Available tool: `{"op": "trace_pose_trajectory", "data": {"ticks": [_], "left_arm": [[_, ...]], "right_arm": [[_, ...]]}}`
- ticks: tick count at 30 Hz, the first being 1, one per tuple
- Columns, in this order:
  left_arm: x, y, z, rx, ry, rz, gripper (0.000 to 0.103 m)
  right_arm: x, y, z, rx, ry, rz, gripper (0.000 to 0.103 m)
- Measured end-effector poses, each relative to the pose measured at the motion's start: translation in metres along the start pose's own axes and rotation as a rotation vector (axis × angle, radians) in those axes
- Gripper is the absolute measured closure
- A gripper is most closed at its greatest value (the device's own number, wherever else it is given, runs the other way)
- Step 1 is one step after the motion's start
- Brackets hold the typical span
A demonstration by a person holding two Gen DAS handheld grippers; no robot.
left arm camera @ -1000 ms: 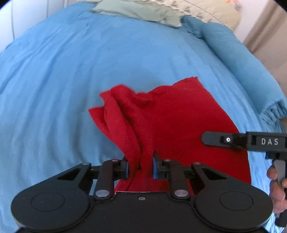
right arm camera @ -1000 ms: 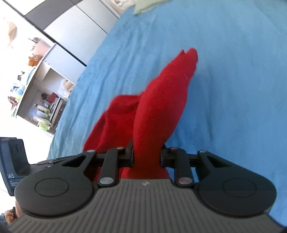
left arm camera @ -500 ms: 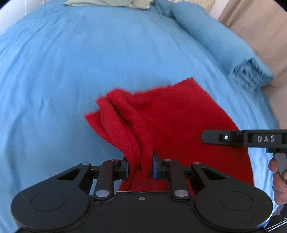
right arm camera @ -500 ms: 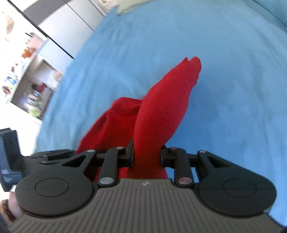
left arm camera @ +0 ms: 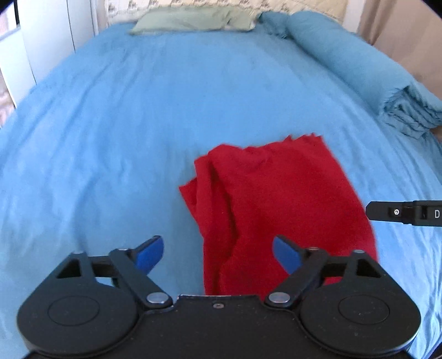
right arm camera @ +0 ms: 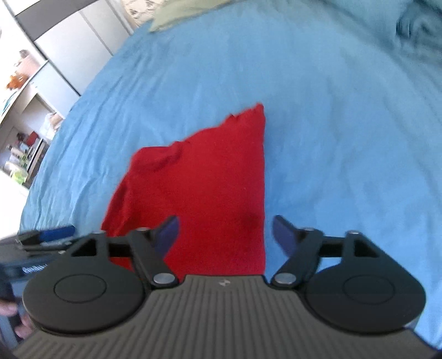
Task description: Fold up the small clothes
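Jaws of the left gripper (left arm camera: 218, 252) are swinging apart, its blue pads (left arm camera: 149, 252) well clear of the cloth on either side; the red garment (left arm camera: 276, 210) lies between and ahead of them, touched by neither. Jaws of the right gripper (right arm camera: 225, 234) are opening too, with the same red cloth (right arm camera: 199, 187) running under the gap and no pad pressing on it. Neither tool pinches anything.

Out from the tools, the garment rests on the blue bedspread (left arm camera: 138, 124), roughly flat on its right half and bunched into long ridges along its left edge in the left wrist view. Its far edge looks ragged and layered, which suggests one layer laid over another, though how many layers there are cannot be told. The tip of the right gripper shows at the right edge of the left wrist view, just beside the cloth's right side.

Farther off, a folded blue blanket (left arm camera: 359, 63) lies along the bed's right side and a pale green pillow (left arm camera: 193, 19) sits at the head, both well apart from the garment.

As a judgement, the step in hand is the release that ends a fold: the cloth is set down and let go. The next move likely calls for smoothing or regripping the bunched left edge, taking a fresh pair of corners, and carrying them across for a second fold while keeping the layers aligned.
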State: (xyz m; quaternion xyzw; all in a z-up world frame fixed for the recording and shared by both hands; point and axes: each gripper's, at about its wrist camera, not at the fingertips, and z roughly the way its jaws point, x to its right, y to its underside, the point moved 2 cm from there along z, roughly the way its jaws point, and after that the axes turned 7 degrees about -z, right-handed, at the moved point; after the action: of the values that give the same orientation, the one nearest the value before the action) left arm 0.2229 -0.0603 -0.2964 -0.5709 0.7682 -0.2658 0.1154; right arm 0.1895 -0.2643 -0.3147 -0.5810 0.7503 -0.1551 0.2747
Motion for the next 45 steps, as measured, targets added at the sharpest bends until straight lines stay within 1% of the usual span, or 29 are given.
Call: {"op": "trace_pose_trajectory", "data": {"ticks": [4,6,7,9,12,16,18,20,23,26,28,30,33,36,37,38,39,41,42,43,45], "left_arm": [[0.016,0.011,-0.023,-0.03,0.02,0.005,0.011],[0.023,0.019,-0.028,-0.041,0.061,0.007,0.011],[0.026,0.024,-0.028,-0.043,0.094,0.016,0.011],[0.031,0.03,-0.021,-0.049,0.151,0.037,0.011],[0.035,0.038,0.004,-0.069,0.195,0.034,0.011],[0.024,0.05,0.048,-0.153,0.205,-0.049,0.011],[0.018,0.055,0.062,-0.172,0.2,-0.067,0.011],[0.017,0.055,0.061,-0.166,0.209,-0.068,0.011],[0.02,0.052,0.049,-0.174,0.194,-0.054,0.011],[0.02,0.043,0.017,-0.15,0.161,-0.059,0.011],[0.019,0.034,-0.014,-0.118,0.135,-0.075,0.011],[0.017,0.021,-0.057,-0.074,0.119,-0.092,0.011],[0.02,0.003,-0.126,0.008,0.058,-0.124,0.011],[0.024,-0.009,-0.199,0.086,-0.007,-0.174,0.011],[0.026,-0.012,-0.222,0.111,-0.03,-0.177,0.009],[0.03,-0.015,-0.247,0.14,-0.065,-0.174,0.007],[0.032,-0.015,-0.268,0.163,-0.094,-0.169,0.001],[0.039,-0.016,-0.306,0.201,-0.139,-0.162,0.0],[0.042,-0.015,-0.322,0.205,-0.151,-0.159,0.0],[0.044,-0.014,-0.335,0.192,-0.157,-0.158,0.0],[0.049,-0.012,-0.348,0.14,-0.164,-0.169,0.0]], "right_arm": [[-0.02,0.012,-0.037,-0.002,-0.006,-0.057,0.007],[-0.021,0.019,-0.047,-0.014,-0.036,-0.06,0.005],[-0.022,0.024,-0.048,-0.03,-0.061,-0.055,0.005],[-0.023,0.034,-0.043,-0.049,-0.105,-0.042,0.005],[-0.014,0.047,-0.024,-0.058,-0.147,0.025,0.005],[0.003,0.061,0.01,-0.086,-0.181,0.142,0.005],[0.007,0.066,0.025,-0.096,-0.182,0.182,0.005],[0.012,0.068,0.031,-0.098,-0.19,0.21,0.005],[0.012,0.066,0.026,-0.102,-0.193,0.209,0.006],[0.006,0.052,0.001,-0.074,-0.194,0.181,0.006],[-0.001,0.04,-0.031,-0.047,-0.182,0.141,0.006],[-0.011,0.028,-0.065,-0.028,-0.168,0.103,0.006],[-0.029,0.014,-0.129,0.004,-0.126,0.041,0.006],[-0.047,0.002,-0.192,0.028,-0.056,-0.008,0.004],[-0.054,-0.002,-0.21,0.038,-0.031,-0.021,0.003],[-0.058,-0.004,-0.23,0.047,0.001,-0.039,0.0],[-0.063,-0.007,-0.249,0.057,0.038,-0.054,0.0],[-0.074,-0.01,-0.284,0.067,0.121,-0.076,0.0],[-0.079,-0.01,-0.3,0.065,0.153,-0.092,0.0],[-0.084,-0.011,-0.313,0.056,0.179,-0.109,0.0],[-0.093,-0.009,-0.335,0.026,0.223,-0.131,0.0]]}}
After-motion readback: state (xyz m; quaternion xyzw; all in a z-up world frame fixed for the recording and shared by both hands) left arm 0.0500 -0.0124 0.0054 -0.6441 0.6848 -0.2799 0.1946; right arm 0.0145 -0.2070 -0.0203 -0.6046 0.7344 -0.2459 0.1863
